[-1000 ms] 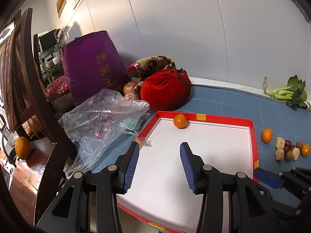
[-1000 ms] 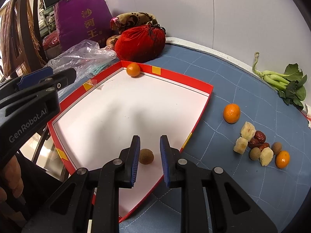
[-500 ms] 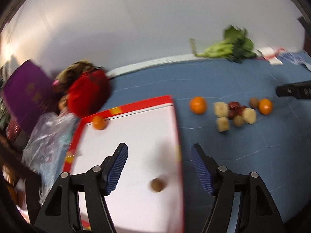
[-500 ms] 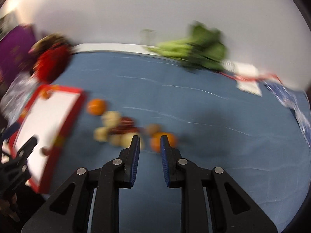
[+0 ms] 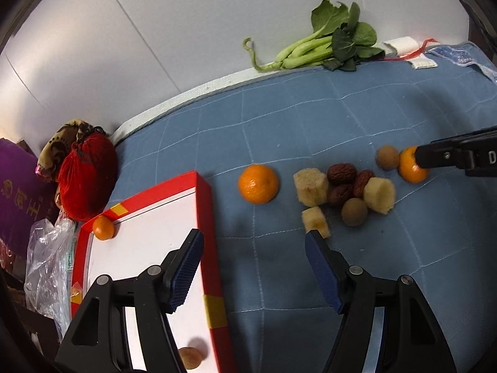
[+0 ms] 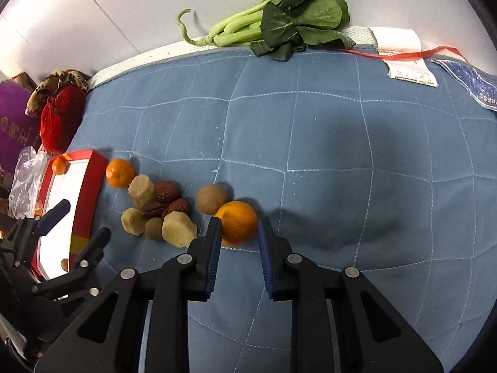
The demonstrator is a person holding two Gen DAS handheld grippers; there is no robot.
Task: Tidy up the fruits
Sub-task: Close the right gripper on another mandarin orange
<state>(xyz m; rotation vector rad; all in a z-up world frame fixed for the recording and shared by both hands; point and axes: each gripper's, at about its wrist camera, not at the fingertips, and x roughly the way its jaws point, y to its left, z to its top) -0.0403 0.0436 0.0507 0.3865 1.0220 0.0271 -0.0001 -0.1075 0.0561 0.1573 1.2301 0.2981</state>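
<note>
A red-rimmed white tray (image 5: 205,217) holds a small orange (image 5: 103,227) in its far corner and a brown longan (image 5: 189,357) near its front. To its right, loose on the blue cloth, lie a bigger orange (image 5: 258,183), pale fruit chunks (image 5: 310,186), red dates (image 5: 341,173), two longans (image 5: 354,211) and a small orange (image 6: 237,222). My left gripper (image 5: 253,236) is open and empty, straddling the tray's right rim. My right gripper (image 6: 237,227) is shut, its tips right over that small orange, which shows in their narrow gap.
Leafy greens (image 6: 273,15) lie along the back wall. A white label and red netting (image 6: 403,52) lie at the back right. A red pouch (image 5: 85,177), a purple bag (image 5: 15,199) and a clear plastic bag (image 5: 46,258) crowd the tray's left side.
Both grippers swung right, from over the tray to the loose fruit. The left jaws widened. The right gripper came away from the longan, which stays in the tray, and reached the small orange.
</note>
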